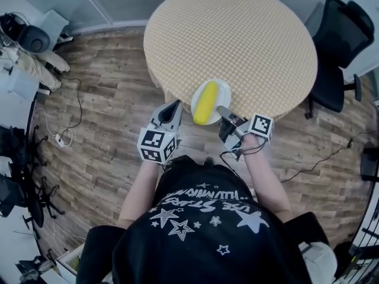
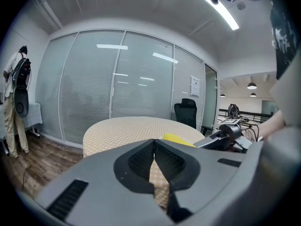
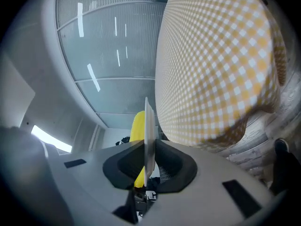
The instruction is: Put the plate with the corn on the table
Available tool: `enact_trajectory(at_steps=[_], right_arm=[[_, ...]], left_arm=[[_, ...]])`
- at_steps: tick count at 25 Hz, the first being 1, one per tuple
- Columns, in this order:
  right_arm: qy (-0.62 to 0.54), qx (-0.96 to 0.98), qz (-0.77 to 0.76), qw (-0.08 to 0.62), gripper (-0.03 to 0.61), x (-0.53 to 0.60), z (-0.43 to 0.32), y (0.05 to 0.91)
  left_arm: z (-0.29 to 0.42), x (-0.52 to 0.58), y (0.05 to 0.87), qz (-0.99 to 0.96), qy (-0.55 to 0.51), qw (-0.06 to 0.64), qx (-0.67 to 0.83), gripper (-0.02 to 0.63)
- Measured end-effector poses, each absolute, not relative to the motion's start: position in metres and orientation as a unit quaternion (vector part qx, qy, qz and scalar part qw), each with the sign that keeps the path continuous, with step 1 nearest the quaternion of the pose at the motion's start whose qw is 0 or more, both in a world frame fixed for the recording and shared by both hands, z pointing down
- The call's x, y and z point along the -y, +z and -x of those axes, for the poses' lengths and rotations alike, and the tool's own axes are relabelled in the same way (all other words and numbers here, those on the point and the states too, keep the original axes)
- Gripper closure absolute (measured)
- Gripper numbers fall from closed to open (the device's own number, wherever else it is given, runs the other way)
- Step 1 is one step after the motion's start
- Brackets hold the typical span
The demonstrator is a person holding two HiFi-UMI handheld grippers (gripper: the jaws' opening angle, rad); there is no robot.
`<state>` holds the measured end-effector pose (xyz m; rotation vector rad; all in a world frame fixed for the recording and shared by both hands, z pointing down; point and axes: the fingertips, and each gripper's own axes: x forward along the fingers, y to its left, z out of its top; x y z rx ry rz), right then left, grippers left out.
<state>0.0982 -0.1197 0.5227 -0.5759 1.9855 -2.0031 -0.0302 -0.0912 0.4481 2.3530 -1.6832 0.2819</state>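
Observation:
A white plate (image 1: 219, 91) carries a yellow corn cob (image 1: 205, 102) and hangs over the near edge of the round table (image 1: 237, 34), which has a yellow checked cloth. My right gripper (image 1: 223, 112) is shut on the plate's near rim. In the right gripper view the plate (image 3: 147, 126) shows edge-on between the jaws, with the corn (image 3: 137, 127) beside it. My left gripper (image 1: 174, 107) is shut with nothing in it, left of the plate and off the table. In the left gripper view its jaws meet (image 2: 154, 147), and the corn (image 2: 178, 139) and table (image 2: 127, 128) lie beyond.
A black office chair (image 1: 334, 46) stands right of the table. Cables (image 1: 65, 136) and gear (image 1: 26, 37) lie on the wood floor at the left. Glass partition walls (image 2: 113, 88) stand behind the table.

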Motion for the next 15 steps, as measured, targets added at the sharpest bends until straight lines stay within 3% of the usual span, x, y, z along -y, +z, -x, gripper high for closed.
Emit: enact_trajectory(at_steps=[15], right_arm=[[-0.686,-0.681,0.210,0.145,0.520,0.162,-0.081,0.523]], left_arm=[[0.057,0.146,0.454,-0.810,0.093,0.122,0.566,0.606]])
